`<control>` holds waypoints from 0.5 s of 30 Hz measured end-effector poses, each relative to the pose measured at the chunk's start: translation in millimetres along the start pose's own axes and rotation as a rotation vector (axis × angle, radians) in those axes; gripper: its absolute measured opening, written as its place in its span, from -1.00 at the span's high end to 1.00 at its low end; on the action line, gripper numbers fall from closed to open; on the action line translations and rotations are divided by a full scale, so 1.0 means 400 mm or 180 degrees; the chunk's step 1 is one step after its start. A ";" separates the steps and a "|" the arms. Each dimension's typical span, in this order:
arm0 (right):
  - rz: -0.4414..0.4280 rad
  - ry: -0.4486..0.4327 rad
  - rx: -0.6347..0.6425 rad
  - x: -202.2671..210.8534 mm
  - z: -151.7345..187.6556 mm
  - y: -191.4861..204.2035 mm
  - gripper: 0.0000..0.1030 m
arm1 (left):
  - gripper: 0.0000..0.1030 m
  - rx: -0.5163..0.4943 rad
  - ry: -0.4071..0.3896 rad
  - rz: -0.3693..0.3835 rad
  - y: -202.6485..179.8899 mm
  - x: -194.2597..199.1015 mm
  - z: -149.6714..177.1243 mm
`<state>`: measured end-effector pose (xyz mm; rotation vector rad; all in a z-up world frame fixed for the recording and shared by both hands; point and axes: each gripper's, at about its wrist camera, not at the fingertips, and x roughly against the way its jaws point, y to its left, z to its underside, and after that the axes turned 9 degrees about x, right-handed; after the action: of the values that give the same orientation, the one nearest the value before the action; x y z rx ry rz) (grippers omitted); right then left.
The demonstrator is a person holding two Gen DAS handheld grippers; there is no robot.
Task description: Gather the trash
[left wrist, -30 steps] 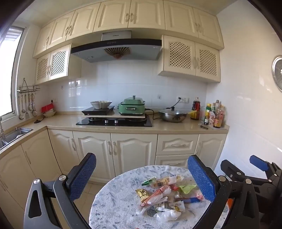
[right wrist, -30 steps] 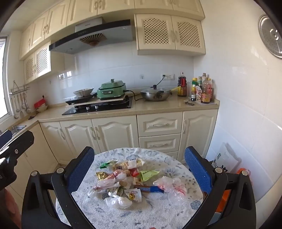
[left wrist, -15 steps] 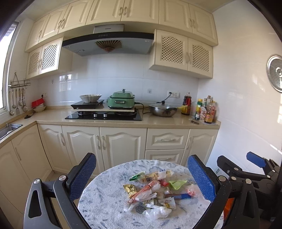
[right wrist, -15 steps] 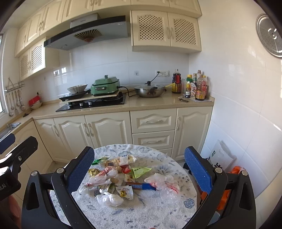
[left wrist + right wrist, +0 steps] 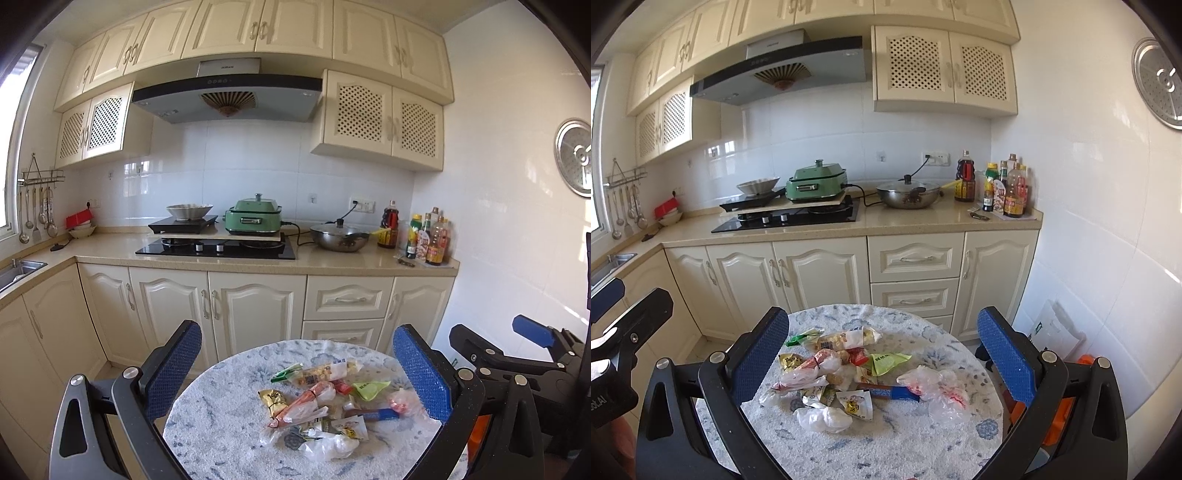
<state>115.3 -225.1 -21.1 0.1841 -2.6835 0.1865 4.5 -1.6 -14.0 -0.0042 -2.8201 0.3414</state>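
Round table (image 5: 886,443) in kitchen; trash heap (image 5: 849,373) at centre; light, crinkly, slippery wrappers, soft clear bags; best pinched at bunched plastic (image 5: 822,417) or stiff blue stick pack (image 5: 892,392); both grippers, left (image 5: 297,373) and right (image 5: 882,354), spread wide, empty, hovering above; bin unclear, orange object (image 5: 1062,417) half hidden.

Round counter (image 5: 894,443) w/ blue-white speckled cover, trash heaped mid-top: green wrapper (image 5: 886,362), blue-red stick pack (image 5: 890,392), crumpled clear bags (image 5: 936,389), yellow packet (image 5: 789,361), white bag (image 5: 822,417) nr front edge.
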 end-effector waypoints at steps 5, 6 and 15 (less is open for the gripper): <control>-0.0027 0.0024 0.0018 -0.016 0.005 -0.008 -1.00 | -0.99 0.0017 0.0022 -0.0012 -0.011 -0.017 0.004; -0.0032 0.0022 0.0015 -0.019 0.007 -0.010 -1.00 | -0.99 0.0005 0.0037 -0.0011 -0.015 -0.023 0.006; -0.0088 0.0129 -0.0060 -0.079 0.026 -0.044 -1.00 | -0.99 -0.0075 0.0247 -0.0051 -0.042 -0.105 0.022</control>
<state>142.1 -240.8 -42.5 0.2095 -2.6399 0.1549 42.6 -21.4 -30.7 0.0002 -2.7457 0.2978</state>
